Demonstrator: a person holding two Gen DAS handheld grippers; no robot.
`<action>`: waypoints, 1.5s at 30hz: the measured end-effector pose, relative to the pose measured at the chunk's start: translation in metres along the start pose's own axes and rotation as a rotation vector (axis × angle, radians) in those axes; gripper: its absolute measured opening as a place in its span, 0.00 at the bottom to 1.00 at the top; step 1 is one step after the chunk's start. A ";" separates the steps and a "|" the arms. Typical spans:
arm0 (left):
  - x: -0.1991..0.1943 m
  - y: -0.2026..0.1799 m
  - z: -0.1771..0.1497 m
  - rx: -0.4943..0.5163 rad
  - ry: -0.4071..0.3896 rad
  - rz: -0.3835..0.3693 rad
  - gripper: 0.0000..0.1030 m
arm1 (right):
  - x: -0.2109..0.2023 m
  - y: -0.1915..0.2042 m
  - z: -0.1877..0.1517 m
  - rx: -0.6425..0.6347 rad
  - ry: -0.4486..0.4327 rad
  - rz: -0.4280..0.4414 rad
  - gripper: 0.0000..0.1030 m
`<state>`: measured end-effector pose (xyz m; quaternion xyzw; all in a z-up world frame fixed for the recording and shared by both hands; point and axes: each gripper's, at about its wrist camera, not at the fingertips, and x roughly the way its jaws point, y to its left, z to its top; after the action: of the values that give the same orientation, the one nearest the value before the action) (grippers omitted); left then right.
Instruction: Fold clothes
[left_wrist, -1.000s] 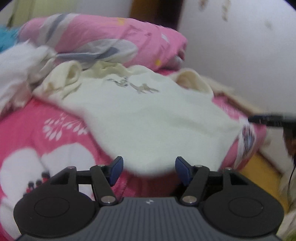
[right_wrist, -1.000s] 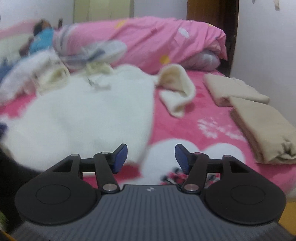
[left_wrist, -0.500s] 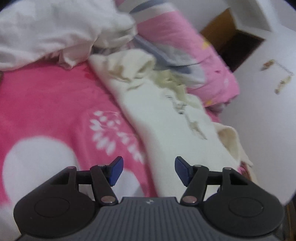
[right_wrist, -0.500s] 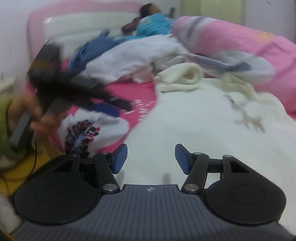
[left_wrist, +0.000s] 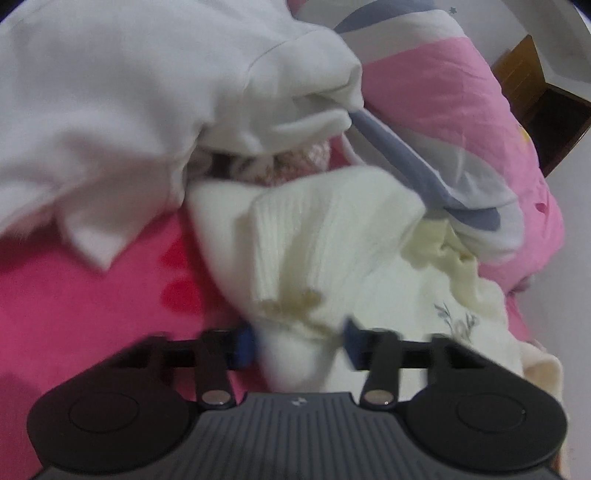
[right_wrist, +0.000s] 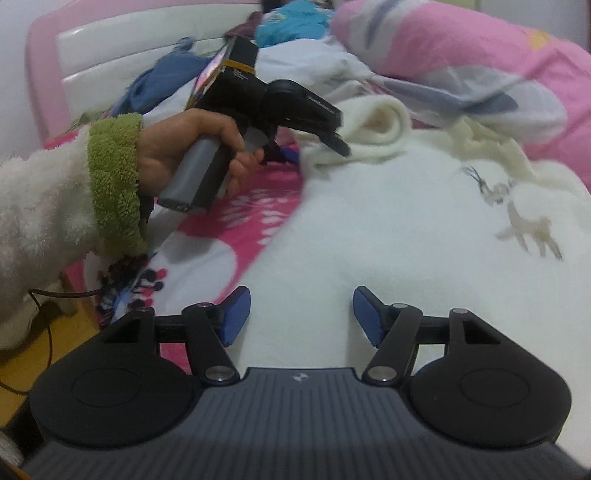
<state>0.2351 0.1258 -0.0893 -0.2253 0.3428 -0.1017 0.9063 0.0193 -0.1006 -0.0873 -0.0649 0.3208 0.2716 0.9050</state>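
A: Sleeve (left_wrist: 325, 236) of the cream sweater (right_wrist: 388, 229) now sits between the left tongs (left_wrist: 297, 341); a second ago those tongs hung over the hem, half a second ago beside the body panel; now they are at the cuff end, fingers spread with knit bulging between them; not yet pinched, as far as blur allows.

B: And the sweater itself?

A: Spread face-up on the pink bed (right_wrist: 236, 206), deer motif (right_wrist: 524, 225) visible; sleeve bunched and curled near the shoulder, just below the white garment pile (left_wrist: 129, 110) and beside the pink quilt (left_wrist: 461, 122).

B: Right side?

A: Right tongs (right_wrist: 301, 317) spread wide, empty, hovering over the sweater body; a second ago they looked toward the folded beige stack, now swung toward the sleeve; person's hand (right_wrist: 192, 147) on the left tool shows beyond the sweater's edge.

B: Meaning for the fold?

A: Judgement only: a sleeve grasp is being set up, likely to draw it across the body; closing on one layer of cuff matters.
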 end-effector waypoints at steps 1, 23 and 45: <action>0.006 -0.001 0.006 0.004 -0.012 0.011 0.20 | 0.000 -0.003 -0.001 0.022 -0.002 -0.001 0.60; 0.029 -0.040 0.023 0.316 -0.027 0.195 0.76 | -0.043 -0.058 -0.028 0.253 -0.103 -0.056 0.63; -0.069 -0.063 -0.133 0.276 0.028 0.083 0.70 | 0.021 -0.400 0.010 0.814 -0.041 -0.194 0.40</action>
<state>0.0930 0.0485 -0.1076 -0.0830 0.3470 -0.1136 0.9272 0.2519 -0.4261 -0.1150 0.2738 0.3762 0.0372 0.8844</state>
